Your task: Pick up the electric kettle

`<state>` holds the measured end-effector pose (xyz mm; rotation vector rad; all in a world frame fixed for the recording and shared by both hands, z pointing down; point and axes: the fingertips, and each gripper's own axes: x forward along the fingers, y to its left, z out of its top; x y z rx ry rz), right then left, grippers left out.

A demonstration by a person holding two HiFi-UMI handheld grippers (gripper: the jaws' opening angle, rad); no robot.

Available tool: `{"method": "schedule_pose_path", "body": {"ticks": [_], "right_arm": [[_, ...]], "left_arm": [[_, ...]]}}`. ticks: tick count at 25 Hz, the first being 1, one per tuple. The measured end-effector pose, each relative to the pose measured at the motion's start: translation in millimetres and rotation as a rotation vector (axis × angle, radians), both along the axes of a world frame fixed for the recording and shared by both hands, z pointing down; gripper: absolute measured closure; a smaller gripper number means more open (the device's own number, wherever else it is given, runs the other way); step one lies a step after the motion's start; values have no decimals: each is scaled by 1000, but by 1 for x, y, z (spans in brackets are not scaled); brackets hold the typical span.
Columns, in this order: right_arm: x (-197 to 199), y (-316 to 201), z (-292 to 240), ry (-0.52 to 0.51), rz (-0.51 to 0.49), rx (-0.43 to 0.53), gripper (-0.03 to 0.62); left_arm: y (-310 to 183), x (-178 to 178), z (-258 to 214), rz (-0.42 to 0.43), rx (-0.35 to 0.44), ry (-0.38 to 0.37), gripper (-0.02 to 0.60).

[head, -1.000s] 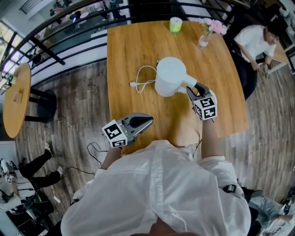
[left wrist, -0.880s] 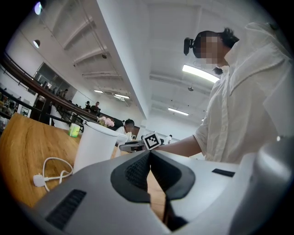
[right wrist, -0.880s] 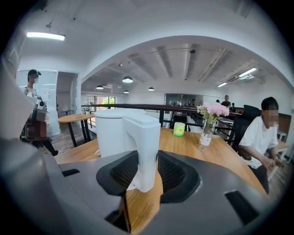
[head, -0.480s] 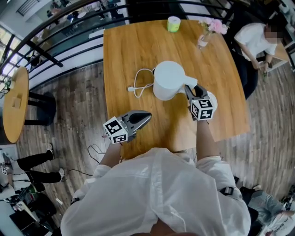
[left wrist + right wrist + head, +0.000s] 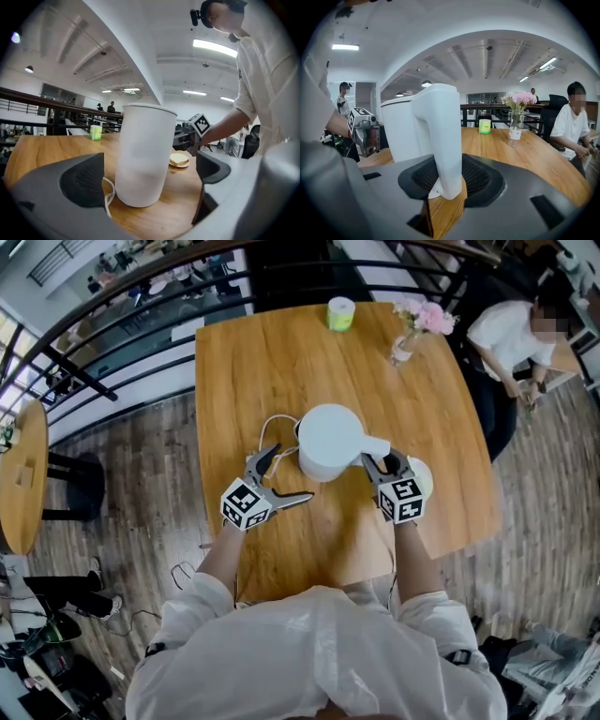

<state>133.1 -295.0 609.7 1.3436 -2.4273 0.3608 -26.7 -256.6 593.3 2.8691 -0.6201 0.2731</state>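
Observation:
The white electric kettle (image 5: 328, 441) stands on the wooden table (image 5: 244, 362), its handle (image 5: 376, 447) pointing toward me. My right gripper (image 5: 382, 465) is shut on that handle (image 5: 446, 140), both pads pressing its sides in the right gripper view (image 5: 450, 180). My left gripper (image 5: 279, 478) is at the kettle's near left side. Its jaws have just been opening and stand wide. In the left gripper view (image 5: 149, 174) the kettle's body (image 5: 143, 154) rises just ahead of the gap, untouched by either pad.
The kettle's white cord (image 5: 270, 433) loops on the table at its left. A green roll (image 5: 340, 313) and a vase of pink flowers (image 5: 412, 322) stand at the far edge. A small plate with bread (image 5: 179, 161) lies right of the kettle. A person (image 5: 506, 334) sits beyond the table's right side.
My left gripper has moved from the table's near edge forward to the kettle's left side and its jaws have spread wide. The right gripper has stayed shut on the handle.

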Motion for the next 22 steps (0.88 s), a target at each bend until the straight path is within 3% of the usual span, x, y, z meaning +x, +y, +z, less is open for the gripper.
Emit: {"method": "schedule_pose_path", "body": {"ticks": [3,7,13,22], "right_arm": [[-1,2,-1,2,-14,4,453],[1,4,-3,4,-33,10,453],[-4,3,-6,-4,-85,45,453],[-9,-11,-7,51,-123,75,470]], "left_arm": [[-7,27,14,70,48,-58,-3],[-31,49,18,64,121,-27,-3],[-42,50,14,96,168,20,-3],[-50,67,10,198,163,36,-3]]}}
